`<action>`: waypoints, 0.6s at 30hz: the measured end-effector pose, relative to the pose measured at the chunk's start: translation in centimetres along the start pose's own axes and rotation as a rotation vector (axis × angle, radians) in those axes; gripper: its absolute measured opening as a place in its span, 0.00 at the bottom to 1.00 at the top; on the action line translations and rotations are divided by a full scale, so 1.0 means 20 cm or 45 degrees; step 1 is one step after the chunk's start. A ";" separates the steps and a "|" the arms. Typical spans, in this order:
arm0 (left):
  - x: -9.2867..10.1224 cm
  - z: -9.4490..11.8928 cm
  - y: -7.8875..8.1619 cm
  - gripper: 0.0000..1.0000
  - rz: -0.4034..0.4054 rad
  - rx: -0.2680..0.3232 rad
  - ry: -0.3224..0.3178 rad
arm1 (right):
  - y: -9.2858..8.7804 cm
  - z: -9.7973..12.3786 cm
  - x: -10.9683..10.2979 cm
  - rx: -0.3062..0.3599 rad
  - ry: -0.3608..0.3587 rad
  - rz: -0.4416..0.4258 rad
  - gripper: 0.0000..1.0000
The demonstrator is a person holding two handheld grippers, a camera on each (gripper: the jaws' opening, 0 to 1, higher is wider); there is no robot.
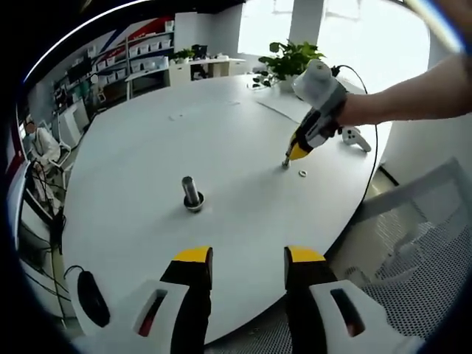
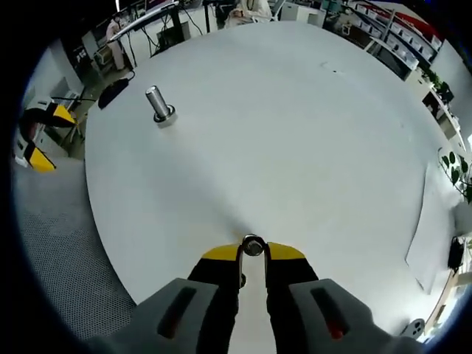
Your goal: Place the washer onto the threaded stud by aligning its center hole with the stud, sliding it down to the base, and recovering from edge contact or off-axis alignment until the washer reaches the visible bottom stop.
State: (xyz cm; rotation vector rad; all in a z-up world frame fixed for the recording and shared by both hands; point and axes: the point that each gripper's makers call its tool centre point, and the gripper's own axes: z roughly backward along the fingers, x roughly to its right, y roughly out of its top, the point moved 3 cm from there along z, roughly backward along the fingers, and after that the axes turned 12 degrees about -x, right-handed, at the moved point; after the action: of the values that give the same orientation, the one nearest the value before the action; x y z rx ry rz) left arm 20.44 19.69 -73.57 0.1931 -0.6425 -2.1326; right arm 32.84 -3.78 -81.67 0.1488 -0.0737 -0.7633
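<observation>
My right gripper (image 2: 253,254) was closed on a washer (image 2: 253,246) — the small metal ring sat pinched between the yellow-tipped jaws, its tip down at the white table (image 2: 295,133). The stud (image 2: 158,103) stood upright on its round base, well apart from the washer, near the table's edge on the side where the left gripper (image 2: 37,140) showed as a bit of yellow and black beyond the rim.

In the left gripper view my left gripper (image 1: 248,267) hung open, jaws parted with nothing between them, over the table's (image 1: 147,147) near edge. The stud (image 1: 192,193) stood just beyond those jaws, bare, no washer on it. Farther out from the stud, the right gripper (image 1: 289,158) reached in on a bare forearm (image 1: 413,99), its tip touching the tabletop. A second washer (image 1: 303,174) lay flat on the table just beside that tip. I could not make out the held washer from this side — too small. Past the stud, at the far edge, stood a potted plant (image 1: 291,63), and a white controller (image 1: 355,137) lay near the right gripper.
</observation>
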 end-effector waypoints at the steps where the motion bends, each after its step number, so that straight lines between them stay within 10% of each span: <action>1: 0.00 0.00 0.00 0.37 -0.002 -0.001 -0.001 | 0.00 -0.01 0.00 -0.004 0.002 0.002 0.14; 18: -0.01 0.00 0.00 0.37 0.001 -0.002 0.006 | -0.01 -0.05 0.01 -0.039 -0.003 0.014 0.17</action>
State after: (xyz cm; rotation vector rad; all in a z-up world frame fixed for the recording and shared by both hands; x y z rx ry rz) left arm 20.52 19.83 -73.63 0.1966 -0.6381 -2.1312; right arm 32.91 -3.89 -82.76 0.1181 -0.0650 -0.7530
